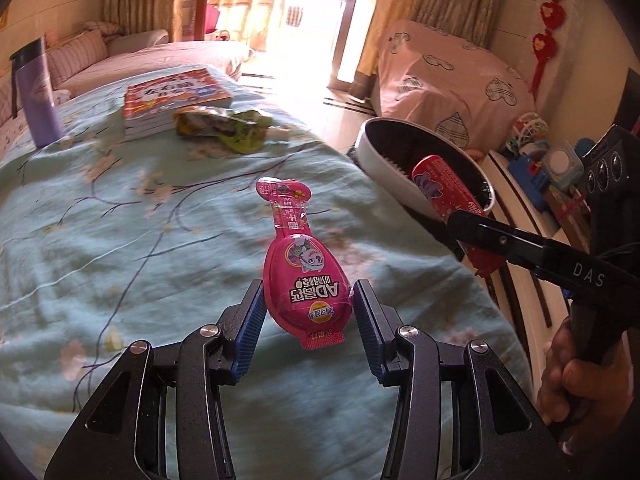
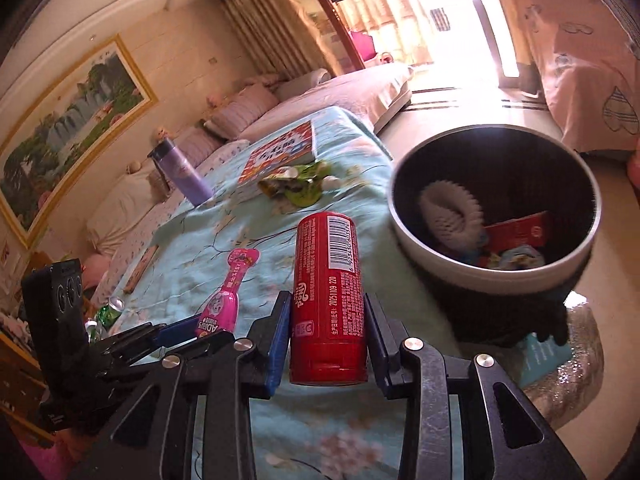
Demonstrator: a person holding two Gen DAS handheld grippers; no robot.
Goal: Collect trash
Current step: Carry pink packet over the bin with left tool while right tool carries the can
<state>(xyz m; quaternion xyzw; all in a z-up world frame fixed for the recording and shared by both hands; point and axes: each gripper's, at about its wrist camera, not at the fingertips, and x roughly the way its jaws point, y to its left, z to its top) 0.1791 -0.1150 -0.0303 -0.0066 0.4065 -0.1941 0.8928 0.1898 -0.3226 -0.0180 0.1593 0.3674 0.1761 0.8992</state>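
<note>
Pink plastic fills the left gripper [image 1: 308,312]: one egg-shaped drink pouch [image 1: 308,276], its blue pads pressed to both sides, held above the floral aqua cloth of the surface [image 1: 120,248]. Its label reads "AD" followed by Chinese characters, upside down to the left wrist camera, with a cartoon animal above the wording.

One red can [image 2: 328,300] stands clamped between the pads of the right gripper [image 2: 326,336]. A white barcode panel sits at its far end, "Pony" is printed beside the left pad, and a date line runs along its length; the smaller print is too fine to read. In the left wrist view the right gripper's arm carries the letters "DAS", and a hand [image 1: 576,376] grips its handle at 4 o'clock.

One round bin [image 2: 496,216] with a white rim waits at 2 o'clock of the can, holding a white ridged object and some coloured wrappers.

Farther across the surface, at 11 o'clock, lie one crumpled green wrapper [image 2: 300,184], one stack of books [image 1: 176,96] and one purple bottle [image 2: 184,172].
</note>
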